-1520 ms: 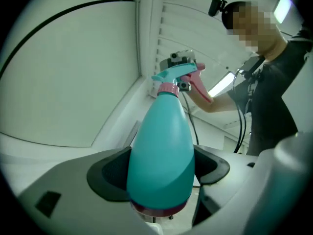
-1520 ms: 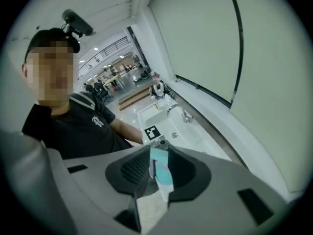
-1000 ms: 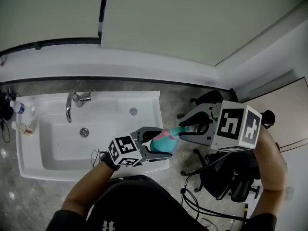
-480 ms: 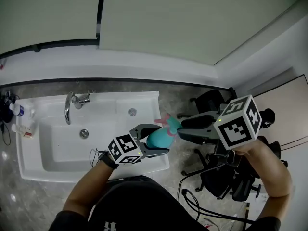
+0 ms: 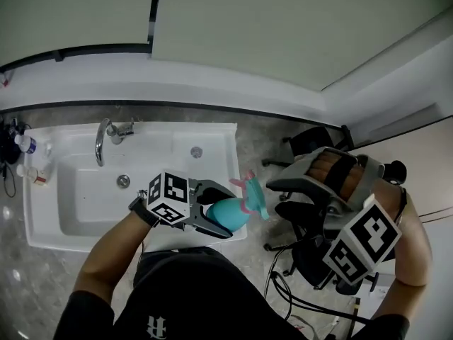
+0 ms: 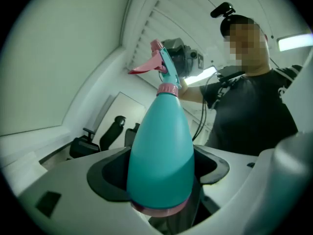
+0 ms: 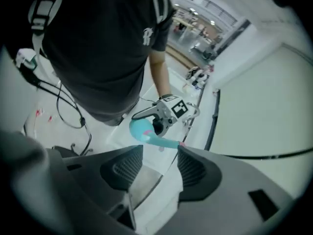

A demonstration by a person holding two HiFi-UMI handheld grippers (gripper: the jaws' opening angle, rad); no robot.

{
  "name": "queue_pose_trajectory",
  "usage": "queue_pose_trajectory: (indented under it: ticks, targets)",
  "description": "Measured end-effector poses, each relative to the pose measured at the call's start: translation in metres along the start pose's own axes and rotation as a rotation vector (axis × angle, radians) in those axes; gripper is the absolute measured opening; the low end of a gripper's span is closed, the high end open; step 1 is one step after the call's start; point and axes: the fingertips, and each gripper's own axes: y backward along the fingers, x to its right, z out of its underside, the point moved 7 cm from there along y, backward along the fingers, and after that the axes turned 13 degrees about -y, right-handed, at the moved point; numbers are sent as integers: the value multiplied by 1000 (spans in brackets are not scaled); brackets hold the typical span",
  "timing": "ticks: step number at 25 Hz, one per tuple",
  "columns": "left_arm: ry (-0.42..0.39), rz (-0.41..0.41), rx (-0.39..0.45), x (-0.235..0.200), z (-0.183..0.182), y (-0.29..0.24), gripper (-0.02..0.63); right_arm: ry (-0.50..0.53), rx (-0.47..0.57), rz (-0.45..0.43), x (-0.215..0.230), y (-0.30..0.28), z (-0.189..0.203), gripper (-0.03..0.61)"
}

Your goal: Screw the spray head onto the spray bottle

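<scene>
The left gripper (image 5: 226, 212) clamps its fingers on the base of the teal spray bottle (image 6: 161, 151), with the spray head (image 6: 159, 65) on its neck, over the sink's (image 5: 42, 218) right front corner. The right gripper (image 7: 157, 168) has just been opening, and its fingers stand apart and empty near the spray head.

Sink corner with chairs waiting nearby

A white sink (image 5: 78, 214) is sitting below a pale wall, its chrome faucet (image 5: 101, 146) arching over the basin toward the drain (image 5: 123, 181). Two small bottles (image 5: 27, 144) are standing just beside its left rim, while black office chairs (image 5: 310, 142) and loose cables (image 5: 282, 292) are crowding the floor at right.
</scene>
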Motion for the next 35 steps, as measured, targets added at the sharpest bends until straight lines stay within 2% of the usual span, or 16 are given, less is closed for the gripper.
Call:
queue_pose_trajectory:
  ticks: [3, 7, 10, 11, 13, 14, 17, 20, 22, 23, 24, 26, 27, 29, 32, 35]
  targets:
    - [7, 129, -30, 14, 2, -1, 370, 163, -54, -12, -16, -5, -14, 235]
    - [2, 202, -68, 23, 1, -5, 370, 310, -27, 16, -27, -19, -36, 238]
    - [-26, 181, -77, 21, -4, -6, 370, 300, -56, -11, -33, -31, -37, 226]
    - [-33, 154, -76, 18, -5, -5, 370, 263, -79, -20, -32, -34, -36, 177]
    - [-38, 76, -77, 10, -6, 0, 370, 126, -153, -45, -26, -40, -28, 128]
    - [-42, 31, -86, 6, -6, 2, 370, 17, -189, -68, -23, -43, -23, 117]
    - [-84, -124, -166, -6, -5, 3, 370, -395, -254, -176, -8, -56, -7, 95]
    - [-152, -254, -300, -9, -2, 3, 370, -812, -246, -361, 5, -72, 14, 92]
    - [-158, -260, -344, -8, 2, 3, 370, -1053, -188, -494, 8, -80, 25, 94]
    - [-144, -245, -341, -8, 5, 3, 370, -1117, -150, -517, 9, -81, 28, 95]
    - [-125, -222, -327, -8, 8, 5, 370, -1139, -109, -508, 11, -80, 29, 101]
    - [-86, -152, -282, -8, 12, 12, 370, -1079, -6, -460, 15, -66, 23, 193]
    - [-67, -105, -250, -7, 12, 16, 370, -994, 49, -442, 17, -53, 17, 228]
    - [-33, 7, -178, -3, 12, 24, 370, -733, 118, -372, 21, -18, 4, 245]
    - [10, 193, -108, 7, 9, 33, 370, -250, 164, -101, 14, 10, -19, 245]
    - [52, 354, -112, 13, 9, 37, 370, 152, 44, 38, -5, 0, -34, 245]
